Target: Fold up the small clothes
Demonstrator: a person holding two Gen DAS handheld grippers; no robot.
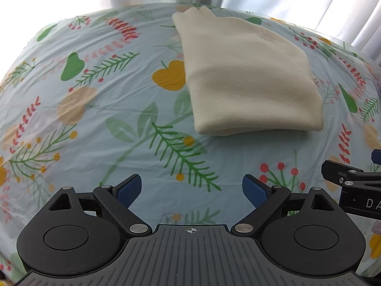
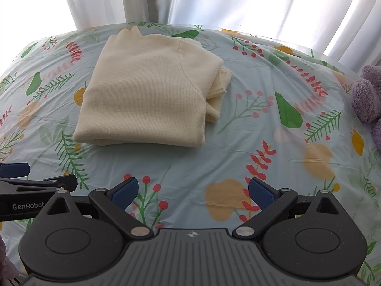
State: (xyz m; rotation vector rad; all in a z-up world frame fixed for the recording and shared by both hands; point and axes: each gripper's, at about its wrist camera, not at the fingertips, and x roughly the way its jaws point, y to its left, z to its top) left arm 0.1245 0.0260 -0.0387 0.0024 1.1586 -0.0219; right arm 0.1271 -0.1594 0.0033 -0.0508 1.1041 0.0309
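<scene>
Hovering both over the floral light-blue plastic-covered surface (image 2: 238,128), I'm holding my left hand-held gripper (image 1: 192,191) and right hand-held gripper (image 2: 193,194) with jaws spread wide, gripping nothing. Folded cream ribbed knit garment (image 2: 145,90) is lying ahead, apart from both. Fuzzy purple plush (image 2: 368,97) sitting at right edge.

Soft knit on slick sheet
Cream garment (image 2: 142,95) looks matt, ribbed; floral table cover (image 2: 273,166) smooth, faintly glossy, creased; purple plush (image 2: 366,97) fuzzy
</scene>
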